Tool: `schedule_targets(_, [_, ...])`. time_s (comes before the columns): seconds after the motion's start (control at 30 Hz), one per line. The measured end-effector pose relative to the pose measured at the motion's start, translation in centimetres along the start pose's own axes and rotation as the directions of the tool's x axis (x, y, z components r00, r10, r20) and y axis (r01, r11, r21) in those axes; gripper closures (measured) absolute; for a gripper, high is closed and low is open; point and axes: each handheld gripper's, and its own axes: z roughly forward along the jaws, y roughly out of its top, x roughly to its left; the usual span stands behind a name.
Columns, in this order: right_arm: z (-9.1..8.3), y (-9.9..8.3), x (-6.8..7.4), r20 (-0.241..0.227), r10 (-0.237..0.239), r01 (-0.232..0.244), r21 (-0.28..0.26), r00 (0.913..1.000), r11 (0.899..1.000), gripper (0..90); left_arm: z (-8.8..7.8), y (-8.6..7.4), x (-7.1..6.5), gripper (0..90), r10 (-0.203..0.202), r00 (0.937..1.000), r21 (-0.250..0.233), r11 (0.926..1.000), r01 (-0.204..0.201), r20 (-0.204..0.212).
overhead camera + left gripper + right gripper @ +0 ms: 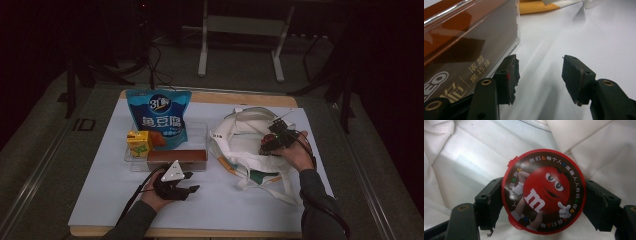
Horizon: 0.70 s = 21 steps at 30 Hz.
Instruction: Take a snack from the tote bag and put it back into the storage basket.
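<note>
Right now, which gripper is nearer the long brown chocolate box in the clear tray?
Left. The left gripper sits open just in front of the brown chocolate box; the right gripper is off over the white tote bag, clamping a round red-rimmed candy tin.

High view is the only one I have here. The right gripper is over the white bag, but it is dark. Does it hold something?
Observer: Yes. In the right gripper view, the right gripper is shut on a round red candy tin with a cartoon face on its lid.
Operator: Is the tin already lying in the bag?
Observer: That I cannot tell; white bag cloth lies right behind the tin.
Operator: And the left gripper, is it holding the brown box?
Observer: No. In the left gripper view, the left gripper is open with only white table cover between its fingers; the brown box is beside one finger.
</note>
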Motion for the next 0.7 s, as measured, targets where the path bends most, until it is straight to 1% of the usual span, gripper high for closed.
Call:
schedule_targets(0.17, [0.3,0.1,0.1,0.004,0.018,-0.018,0.007,0.9998,1.0,25.1,0.0,0.0,0.0,46.0,0.0,1.0,0.0,1.0,0.0,0.0])
schedule_targets(0.27, [0.4,0.4,0.5,0.01,0.027,-0.027,-0.002,0.9996,1.0,25.3,0.0,0.0,0.0,46.0,-0.001,1.0,0.0,1.0,0.001,0.0])
schedule_targets(0.37, [0.6,0.6,1.1,0.0,0.031,-0.031,-0.023,0.9995,0.999,25.4,0.0,0.0,0.0,46.0,-0.001,1.0,0.0,1.0,0.001,0.0])
schedule_targets(0.47, [0.7,1.0,1.5,-0.001,0.037,-0.037,-0.023,0.9993,0.999,25.3,0.0,0.0,0.0,46.0,0.0,1.0,0.0,1.0,0.0,0.0])
schedule_targets(0.57, [0.7,1.1,1.4,-0.009,0.009,-0.009,-0.01,0.9999,1.0,25.1,0.0,0.0,0.0,46.0,0.002,1.0,0.0,1.0,-0.002,0.0])
schedule_targets(0.7, [0.7,1.1,1.3,-0.019,-0.016,0.016,-0.001,0.9997,1.0,24.8,0.0,0.0,0.0,46.0,0.001,1.0,0.0,1.0,-0.001,0.0])
